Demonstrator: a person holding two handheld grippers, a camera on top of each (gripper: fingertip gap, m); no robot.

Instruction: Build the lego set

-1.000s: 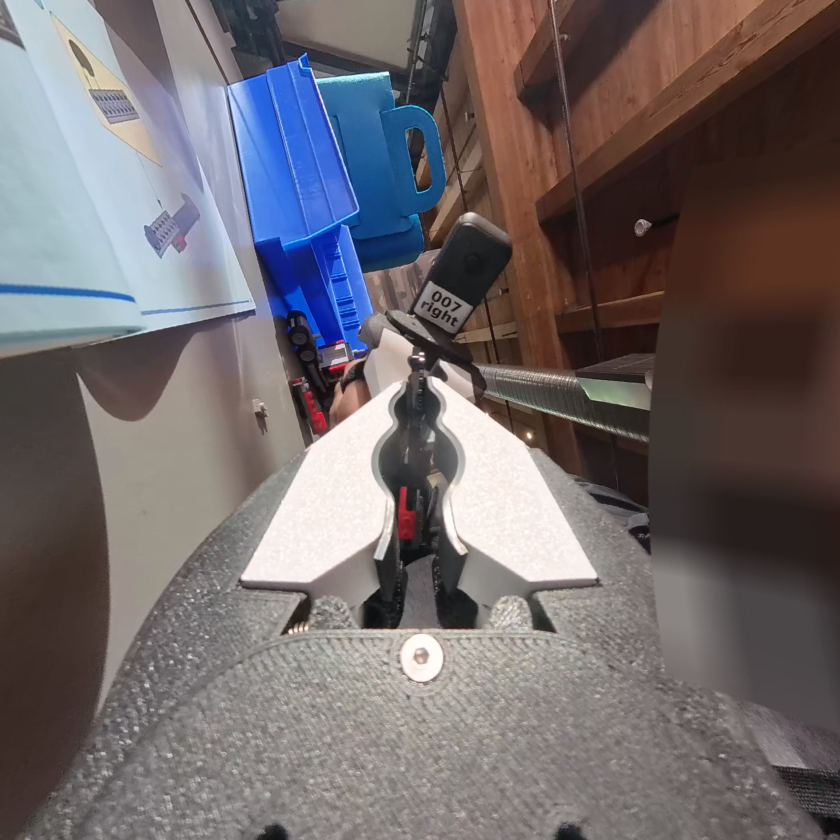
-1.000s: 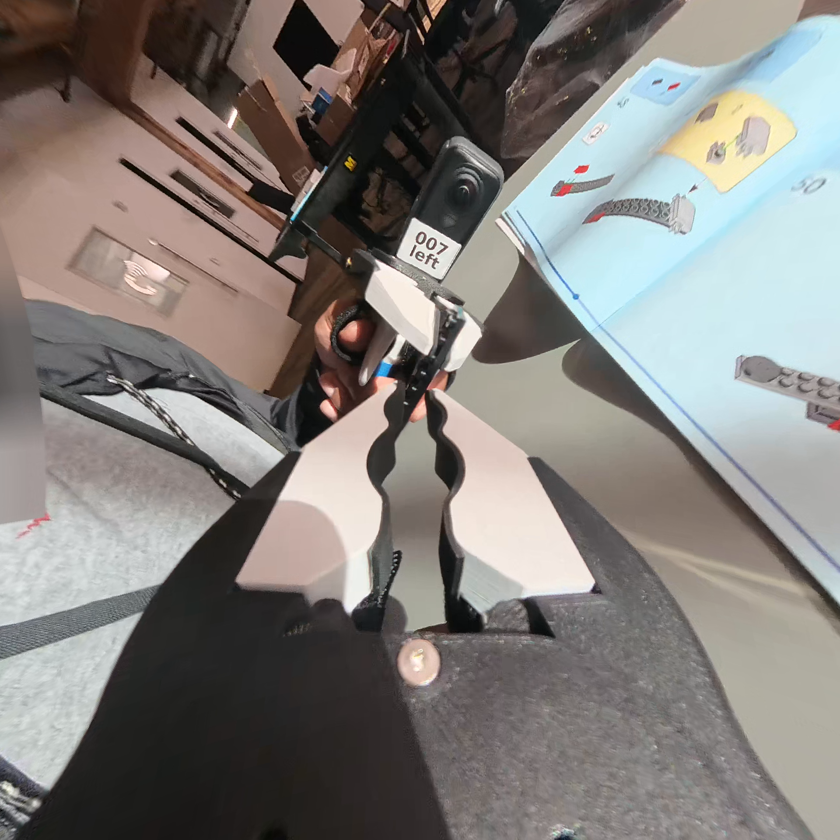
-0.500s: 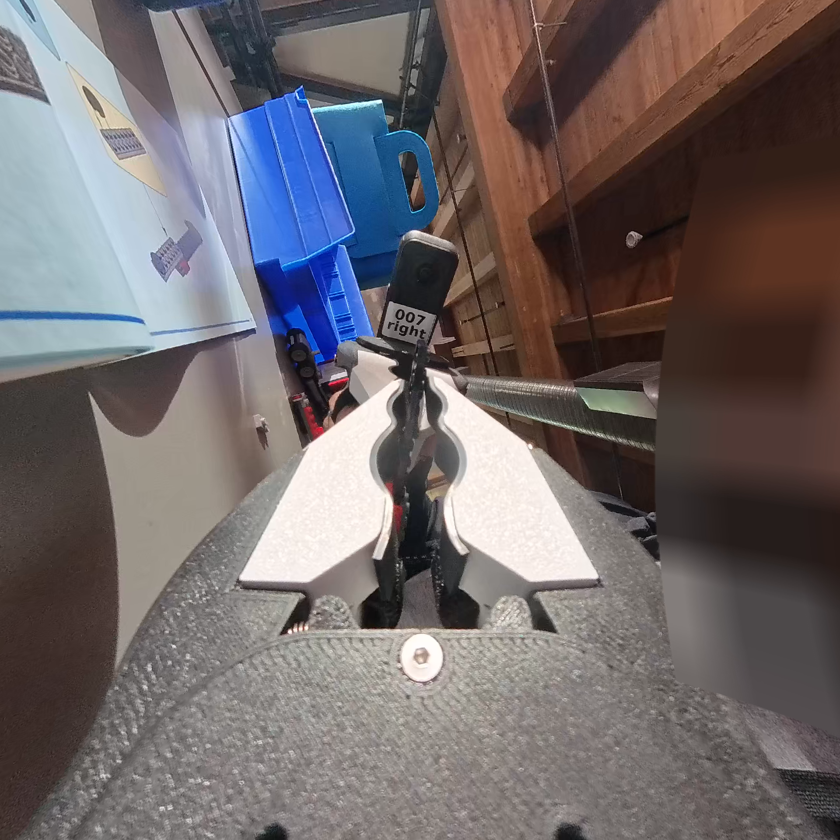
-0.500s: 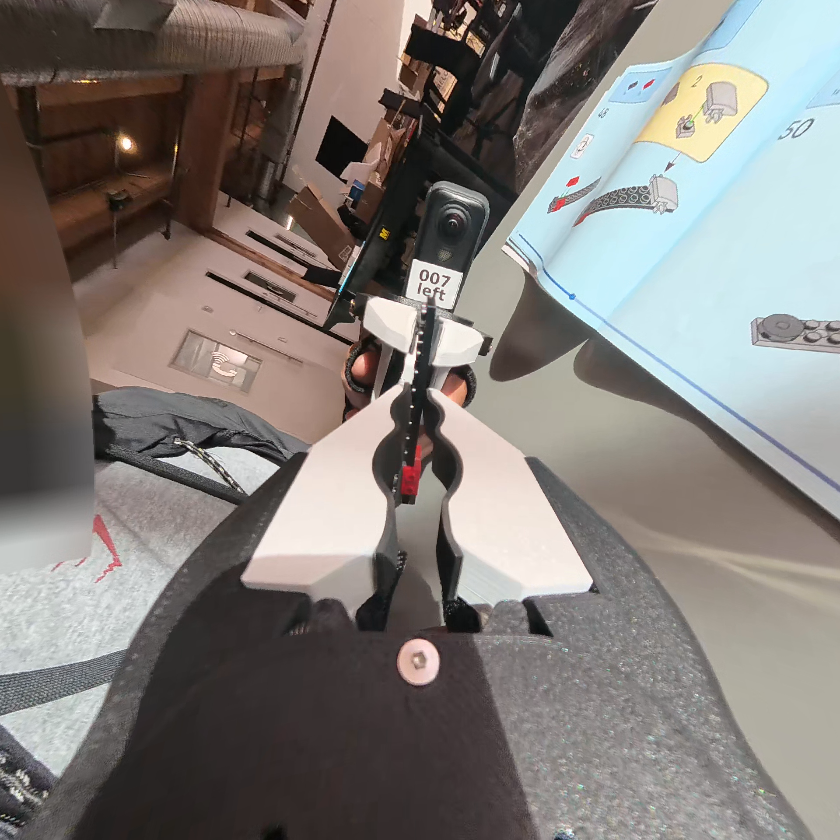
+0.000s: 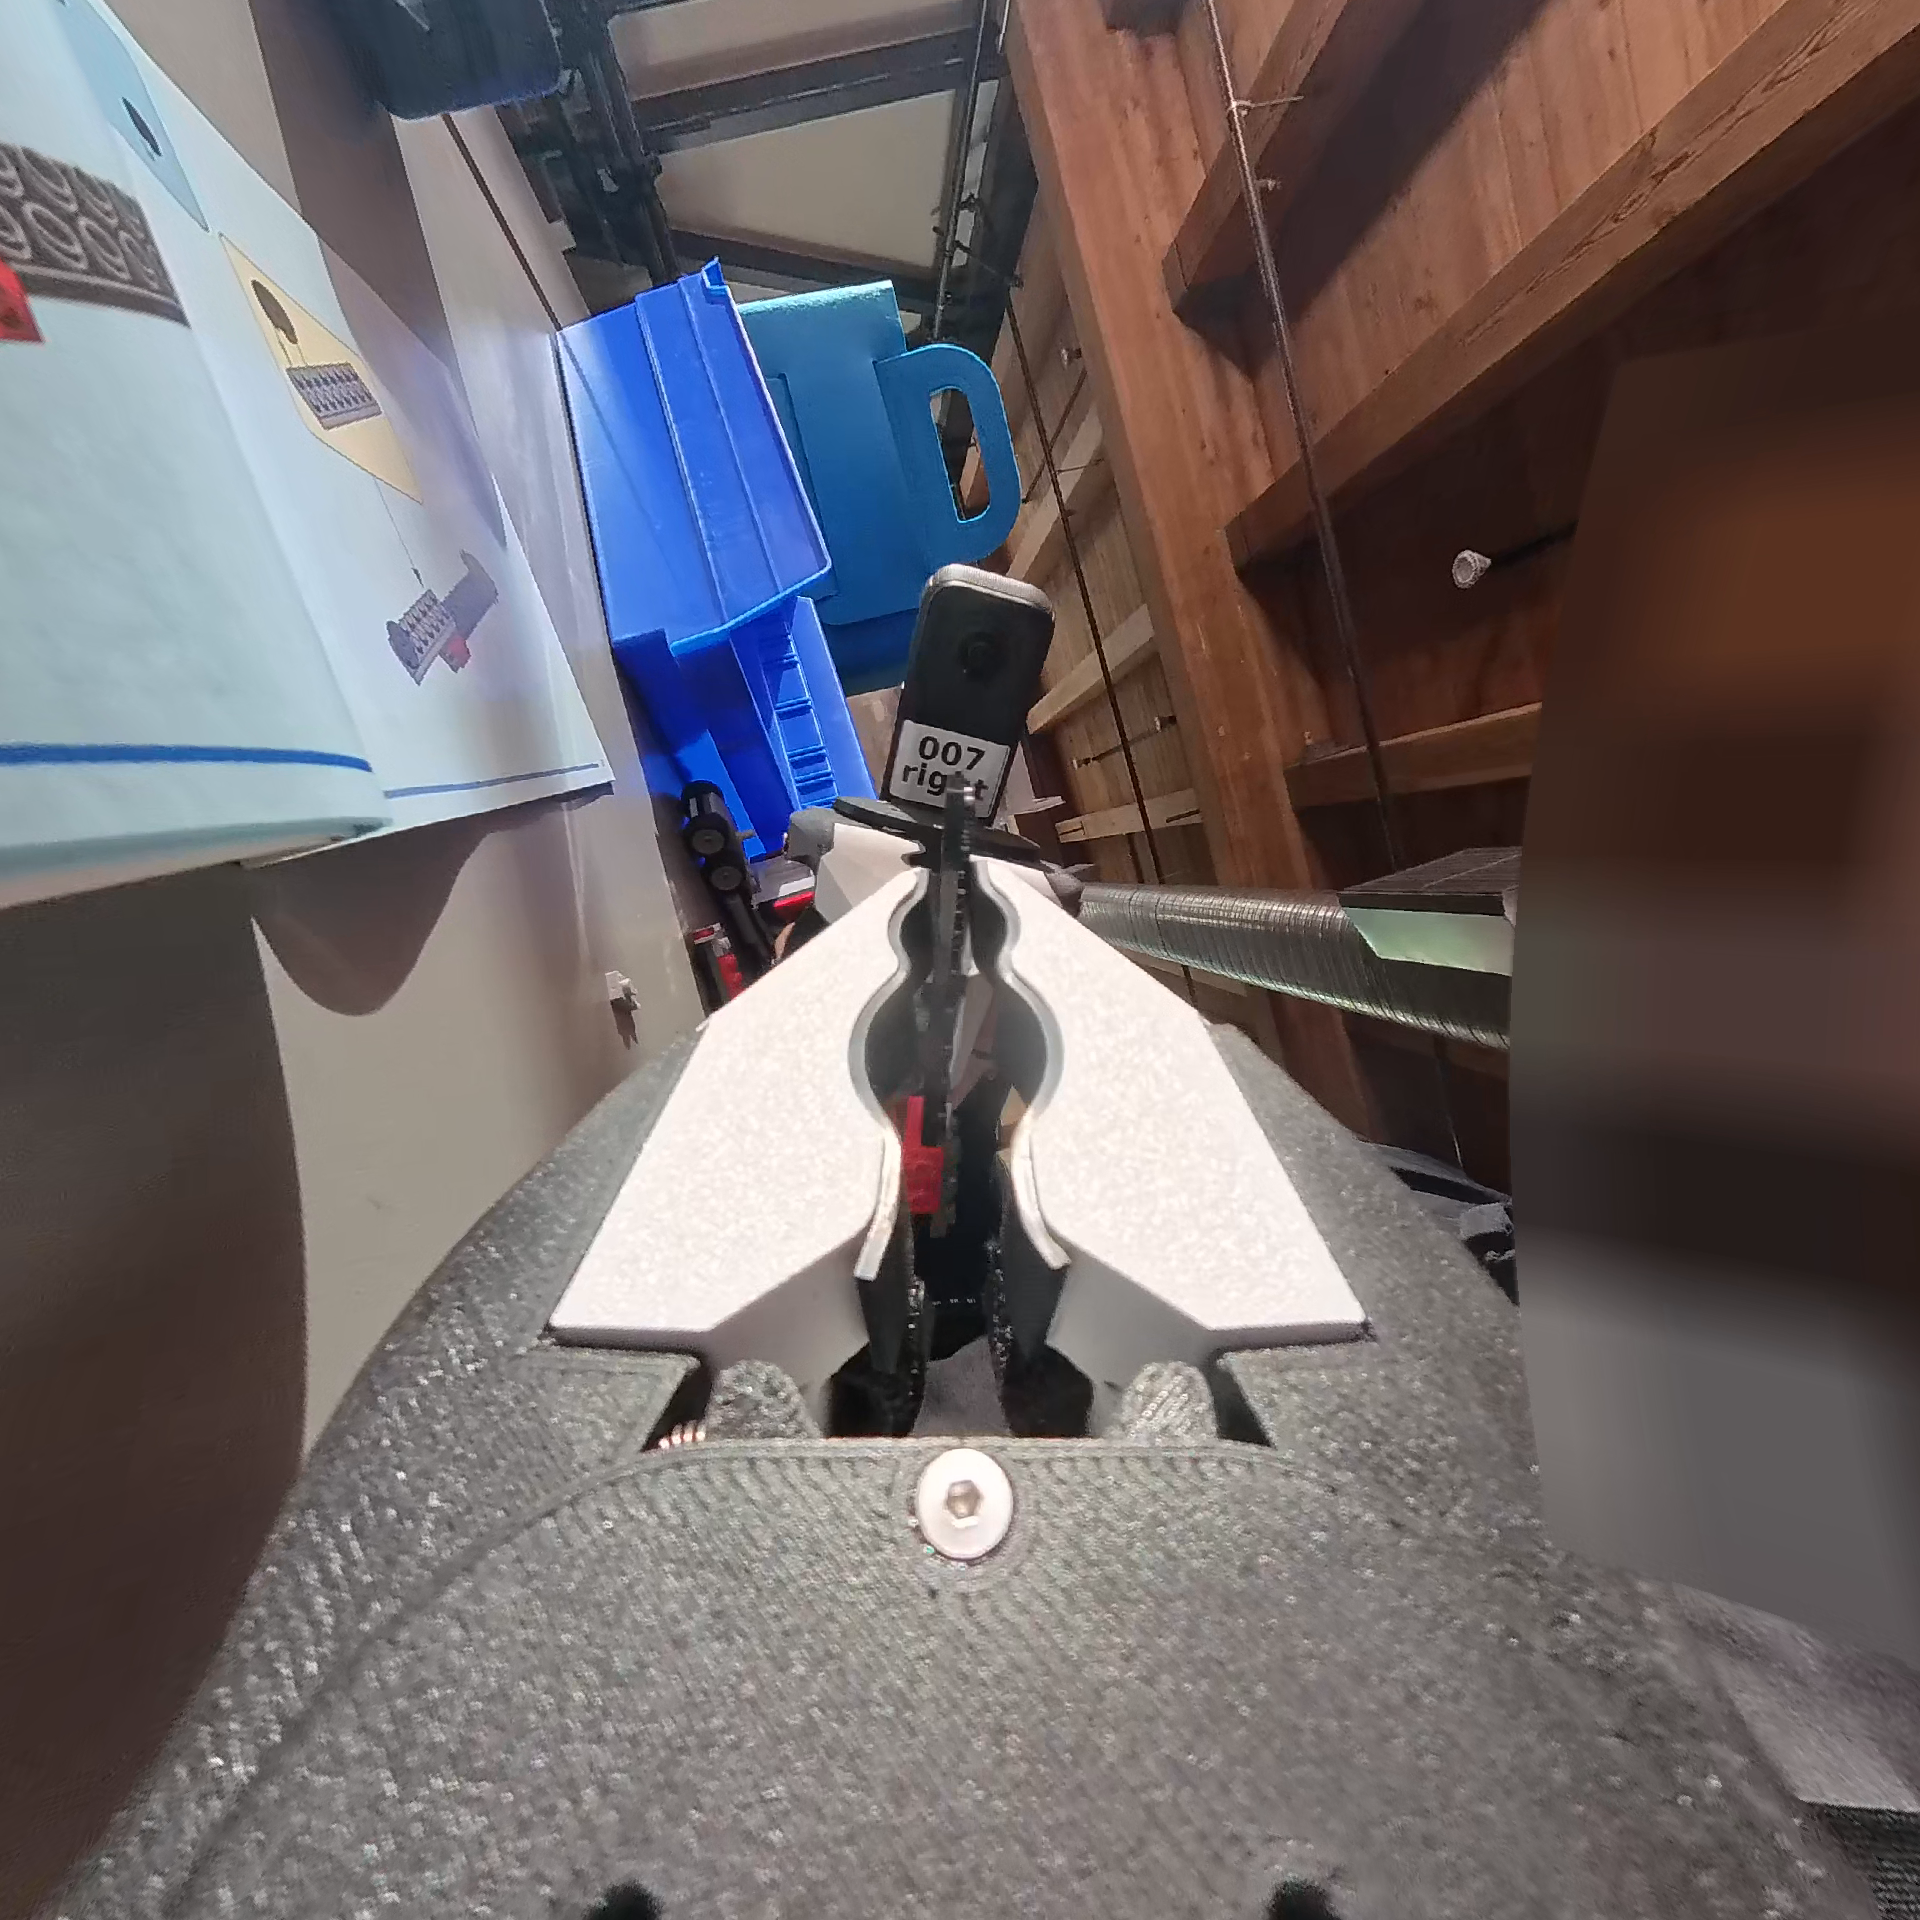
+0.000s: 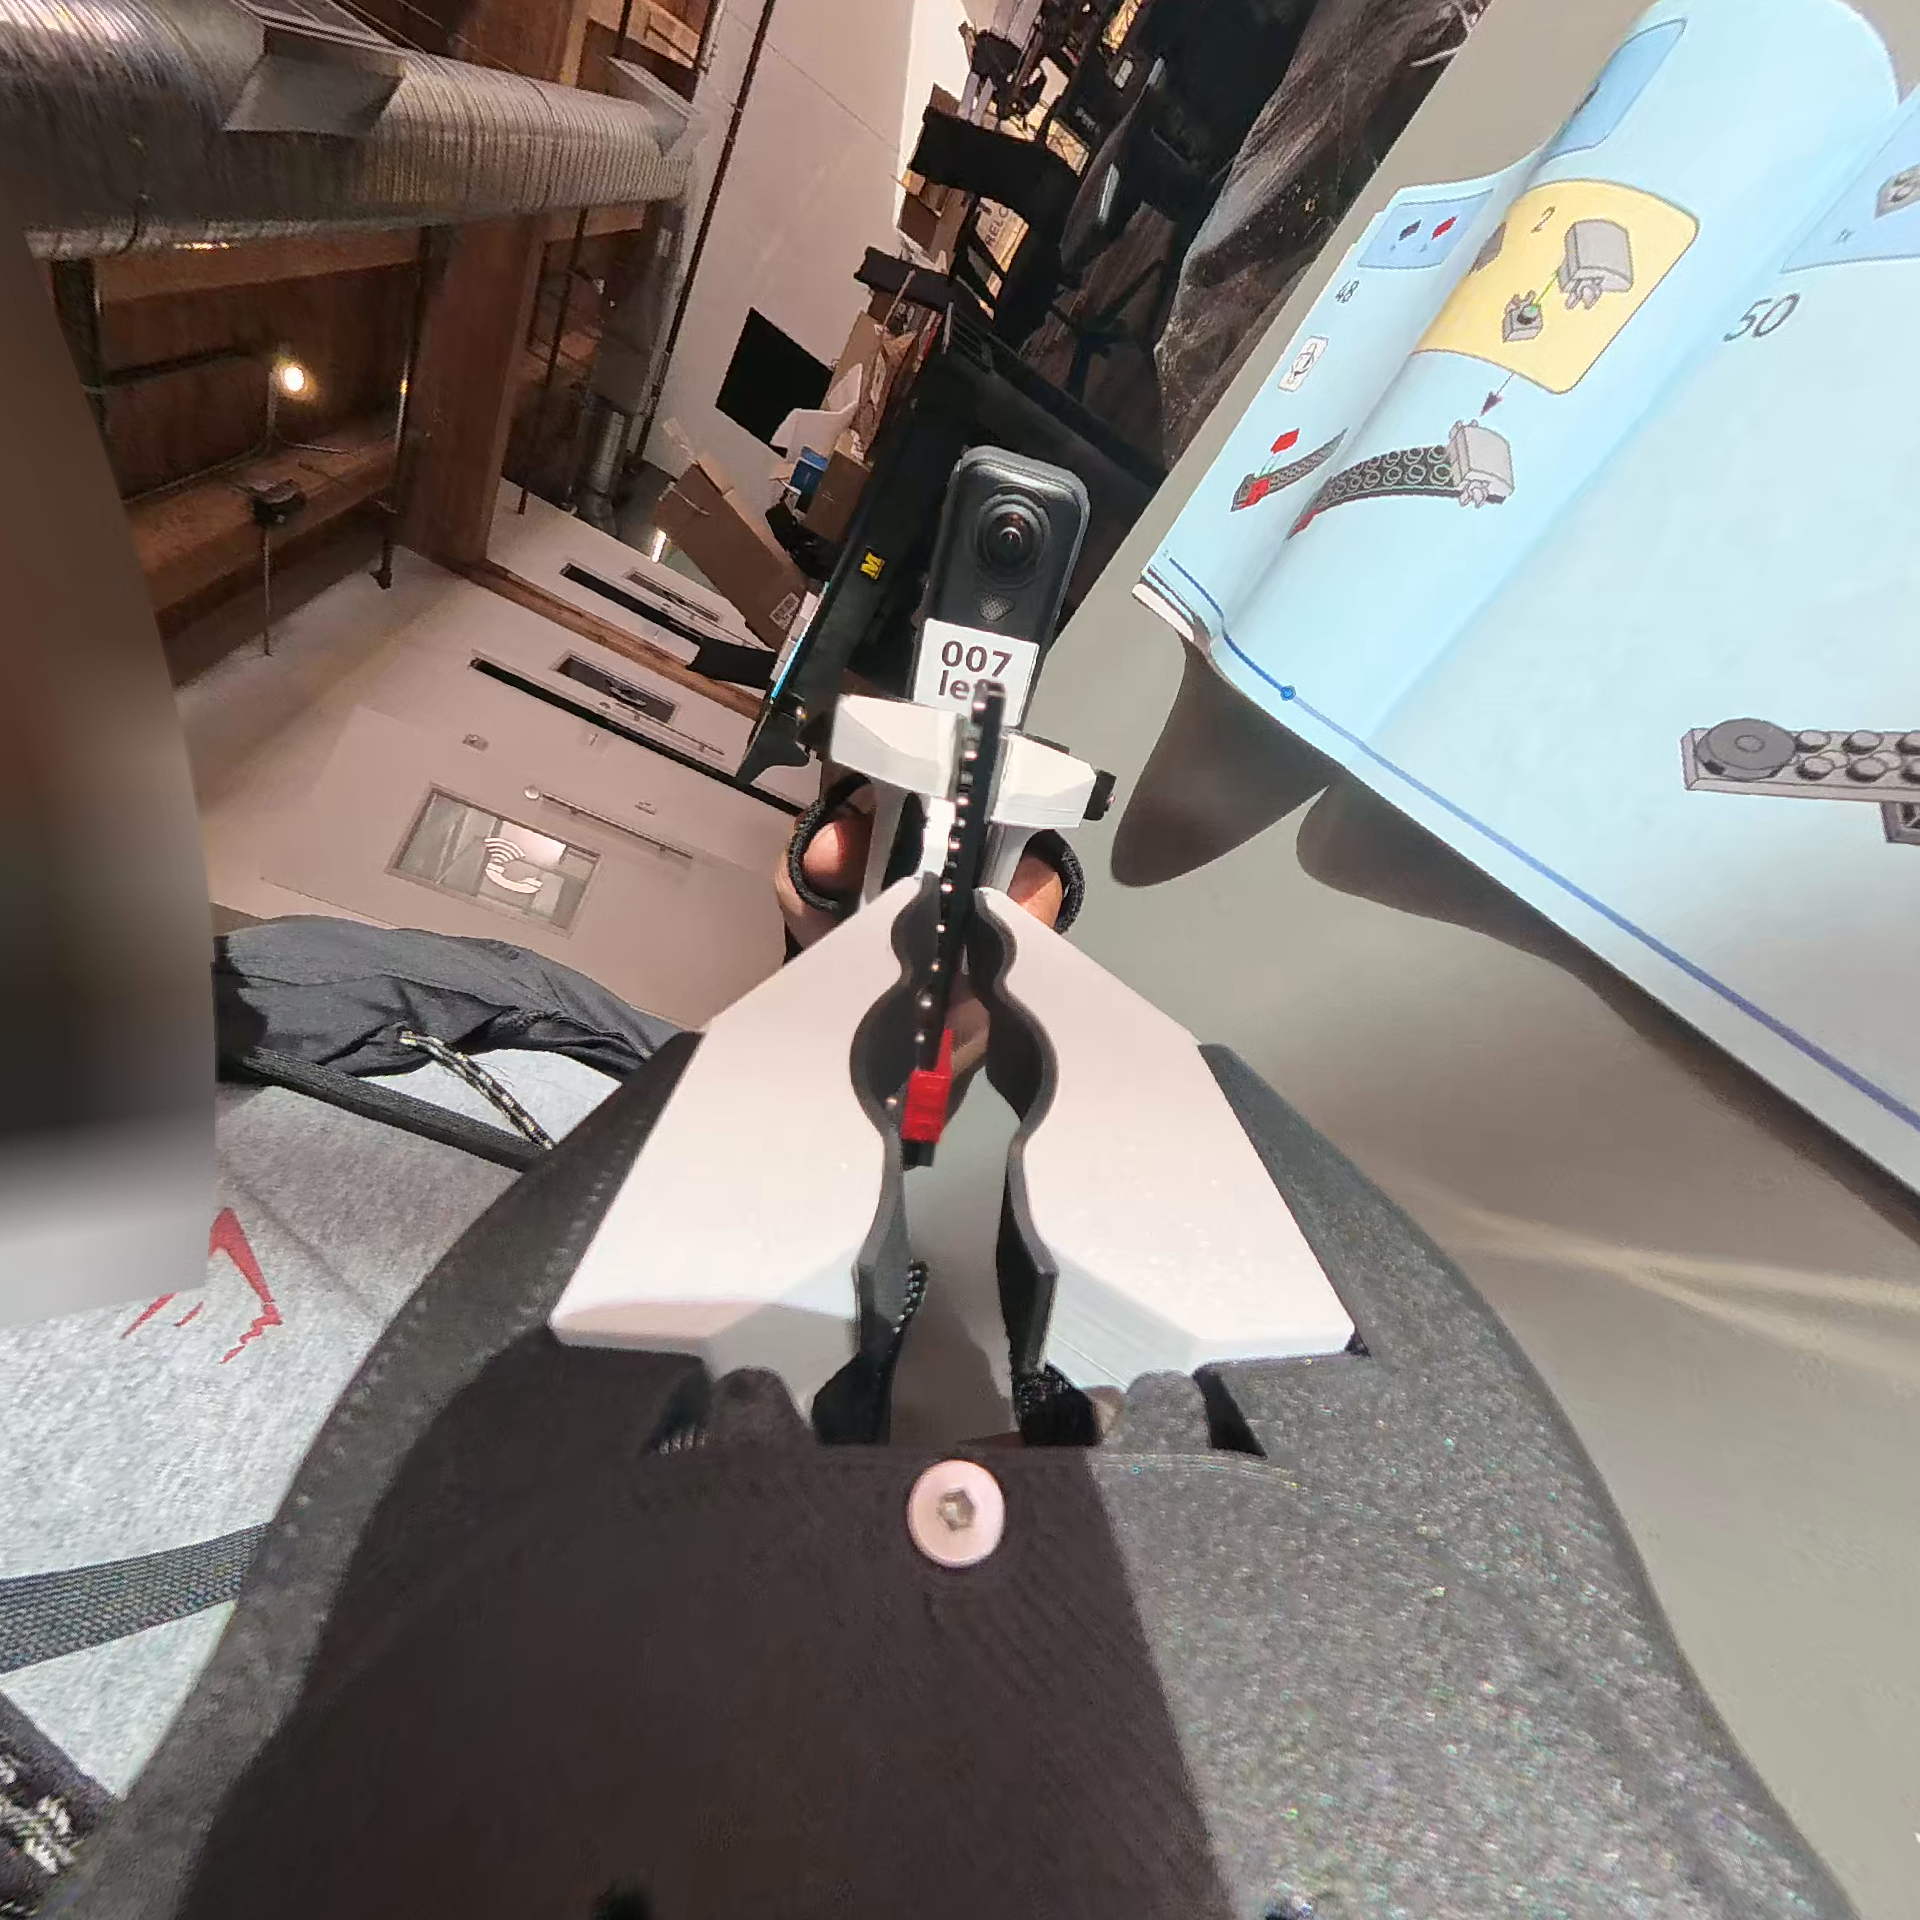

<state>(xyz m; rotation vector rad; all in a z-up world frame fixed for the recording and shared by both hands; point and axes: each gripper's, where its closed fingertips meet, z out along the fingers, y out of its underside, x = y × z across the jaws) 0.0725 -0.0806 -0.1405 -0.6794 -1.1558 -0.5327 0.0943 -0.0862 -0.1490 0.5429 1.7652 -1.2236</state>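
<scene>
A long thin black lego plate (image 5: pixel 943 935) with a red piece (image 5: pixel 916 1153) on it runs edge-on between my left gripper's (image 5: pixel 948 883) white fingers, which are shut on it. The same plate (image 6: pixel 961 831) passes between my right gripper's (image 6: pixel 958 899) fingers, also shut on it, with a red piece (image 6: pixel 928 1096) near the finger base. The two grippers face each other tip to tip. The right one's camera (image 5: pixel 977 665) shows in the left wrist view. The left one's camera (image 6: pixel 1013 540) and a hand (image 6: pixel 821 862) show in the right wrist view.
The open light-blue instruction booklet (image 5: pixel 208 520) lies on the grey table (image 5: pixel 436 1091) and also shows in the right wrist view (image 6: pixel 1558 520). Blue bins (image 5: pixel 717 499) stand beyond, with a black-and-red lego assembly (image 5: pixel 727 873) and a small white piece (image 5: pixel 620 987) beside them. Wooden shelving (image 5: pixel 1351 364) is at the right. Less than 4 cm separates the two grippers' tips.
A second ago the right gripper's fingers stood apart and empty. It has since moved onto the black plate and closed on it, and both grippers have lined up straight with each other.
</scene>
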